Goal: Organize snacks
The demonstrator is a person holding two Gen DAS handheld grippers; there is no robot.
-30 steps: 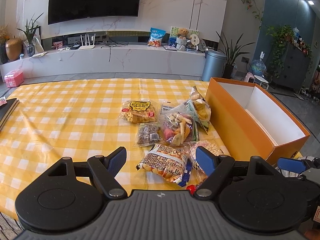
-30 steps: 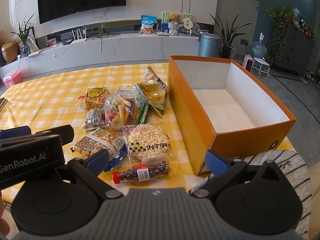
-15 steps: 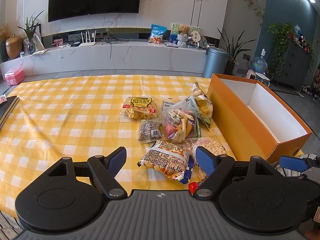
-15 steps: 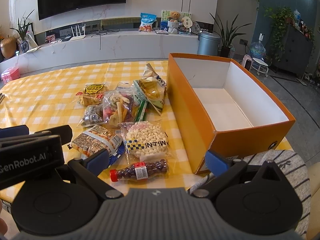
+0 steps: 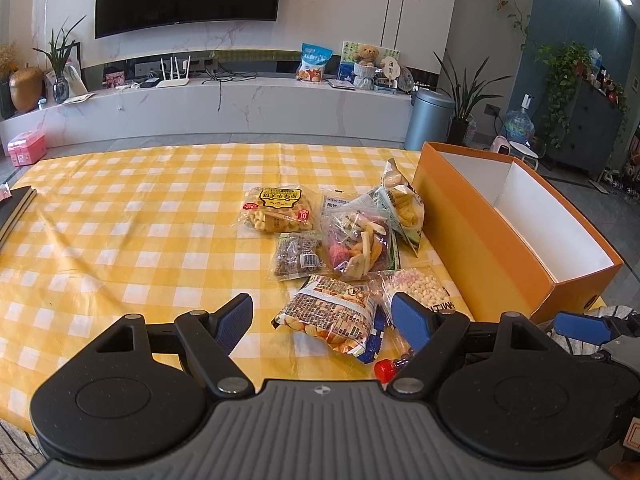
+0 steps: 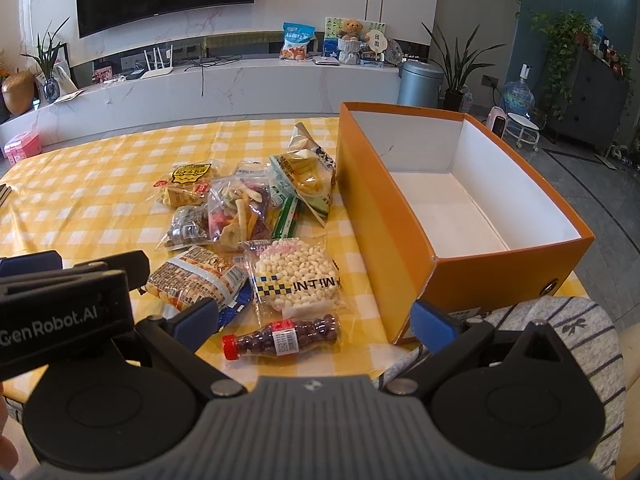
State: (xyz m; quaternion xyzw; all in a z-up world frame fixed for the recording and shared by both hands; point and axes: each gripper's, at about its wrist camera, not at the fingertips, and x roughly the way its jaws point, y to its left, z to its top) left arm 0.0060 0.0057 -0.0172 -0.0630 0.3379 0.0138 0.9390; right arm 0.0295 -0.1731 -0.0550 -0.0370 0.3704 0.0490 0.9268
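Note:
Several snack packs lie clustered on the yellow checked tablecloth (image 5: pixel 120 240) beside an open orange box (image 6: pixel 384 216) with an empty white inside. A small red-capped bottle of dark candies (image 6: pixel 282 338) lies nearest, with a bag of white puffs (image 6: pixel 294 274) and a brown cracker bag (image 6: pixel 196 276) behind it. Further back lie a mixed fruit-chip bag (image 6: pixel 238 214), a yellow-label bag (image 5: pixel 276 210) and a crisps bag (image 5: pixel 404 208). My left gripper (image 5: pixel 322 320) is open above the cracker bag (image 5: pixel 332 312). My right gripper (image 6: pixel 316 318) is open above the bottle. Both are empty.
The orange box also shows in the left wrist view (image 5: pixel 492 240), at the table's right edge. A dark book (image 5: pixel 14 210) lies at the far left edge. A grey striped cloth (image 6: pixel 560 332) lies by the box's near corner. A TV wall and low shelf stand behind.
Both grippers have risen and drawn back slightly, so the snacks sit a little lower and farther in view. Both stay open; nothing on the table has moved.

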